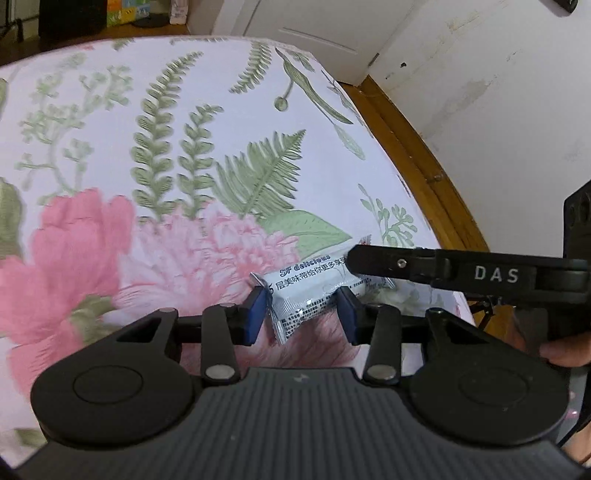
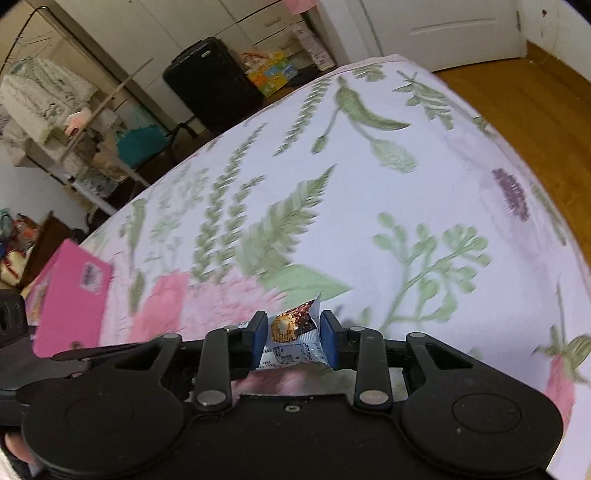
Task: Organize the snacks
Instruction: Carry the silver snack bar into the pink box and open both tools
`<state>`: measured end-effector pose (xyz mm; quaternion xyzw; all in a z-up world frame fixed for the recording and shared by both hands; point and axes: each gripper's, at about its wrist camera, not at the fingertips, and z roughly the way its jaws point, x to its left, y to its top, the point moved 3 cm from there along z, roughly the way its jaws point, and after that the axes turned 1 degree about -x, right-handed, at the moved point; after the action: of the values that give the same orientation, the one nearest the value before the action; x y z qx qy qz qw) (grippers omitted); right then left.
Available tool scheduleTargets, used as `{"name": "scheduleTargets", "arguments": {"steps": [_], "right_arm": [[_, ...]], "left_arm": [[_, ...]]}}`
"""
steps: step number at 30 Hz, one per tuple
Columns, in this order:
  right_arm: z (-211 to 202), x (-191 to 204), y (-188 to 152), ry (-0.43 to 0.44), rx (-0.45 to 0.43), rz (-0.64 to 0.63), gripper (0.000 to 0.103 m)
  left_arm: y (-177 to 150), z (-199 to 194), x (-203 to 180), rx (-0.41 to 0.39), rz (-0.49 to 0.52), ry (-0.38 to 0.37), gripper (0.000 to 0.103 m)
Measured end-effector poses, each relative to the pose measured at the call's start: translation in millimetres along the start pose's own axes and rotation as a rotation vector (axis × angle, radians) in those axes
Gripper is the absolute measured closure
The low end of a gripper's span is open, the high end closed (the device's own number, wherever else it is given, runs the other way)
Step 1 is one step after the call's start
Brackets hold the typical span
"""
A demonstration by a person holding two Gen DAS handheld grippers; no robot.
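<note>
bedroom, a bed (image 1: 155, 122) with a white sheet printed in green ferns and pink flowers fills both views; wood floor (image 2: 535, 122) and white door (image 2: 454, 29) beyond it. only container-like thing is a pink box (image 2: 70, 291) standing at the bed's left edge in the right wrist view, closed face toward camera, contents cannot tell. background clutter past the bed: black suitcase (image 2: 210, 81), colourful carton (image 2: 271, 72), teal bag (image 2: 138, 142), clothes rack. snack packet (image 1: 314, 291), white-silver wrapper with dark print, lies on the sheet near the bed's right side; in the left wrist view its long axis runs from lower left to upper right, crimped ends at each end. left gripper (image 1: 304, 314) has its blue pads either side of the packet's lower part, left pad touching the wrapper edge, right pad at it too, looks clamped on it. right gripper (image 2: 293, 338) comes in across the packet's upper-right end, its black finger covering that end in the left wrist view; in its own view the pads press both sides of the end showing a chocolate ball picture. so both grippers crowd the one packet. a hand shows at the right edge of the left view.
</note>
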<state>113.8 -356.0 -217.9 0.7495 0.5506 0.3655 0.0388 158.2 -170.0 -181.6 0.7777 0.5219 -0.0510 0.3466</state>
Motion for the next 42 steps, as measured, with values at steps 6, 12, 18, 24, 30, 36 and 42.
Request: {"name": "scheduleTargets", "arguments": {"steps": [6, 12, 18, 24, 30, 36, 42], "right_arm": [[-11.5, 53.3, -15.0, 0.077, 0.023, -0.023, 0.063], [-25.0, 120.7, -25.7, 0.148, 0.026, -0.125, 0.065], [-30.8, 181.0, -28.3, 0.206, 0.038, -0.212, 0.067], [-29.2, 239.4, -25.3, 0.266, 0.045, -0.275, 0.069], [-14.9, 296.1, -25.2, 0.315, 0.069, -0.341, 0.069], [5.8, 345.2, -27.2, 0.337, 0.093, -0.408, 0.069], [35.9, 381.6, -22.4, 0.316, 0.112, -0.442, 0.069]], "left_arm": [[-6.7, -61.1, 16.3, -0.039, -0.048, 0.047, 0.06], [-18.9, -129.5, 42.5, -0.085, -0.062, 0.082, 0.06], [-20.6, -186.3, 63.0, -0.096, -0.04, 0.144, 0.059], [-18.1, -244.2, 95.4, -0.163, -0.089, 0.162, 0.059], [-28.1, -290.3, 133.8, -0.235, -0.157, 0.198, 0.059], [-36.6, -319.9, 174.9, -0.292, -0.221, 0.227, 0.059], [-25.8, -328.1, 211.7, -0.314, -0.24, 0.277, 0.059]]}}
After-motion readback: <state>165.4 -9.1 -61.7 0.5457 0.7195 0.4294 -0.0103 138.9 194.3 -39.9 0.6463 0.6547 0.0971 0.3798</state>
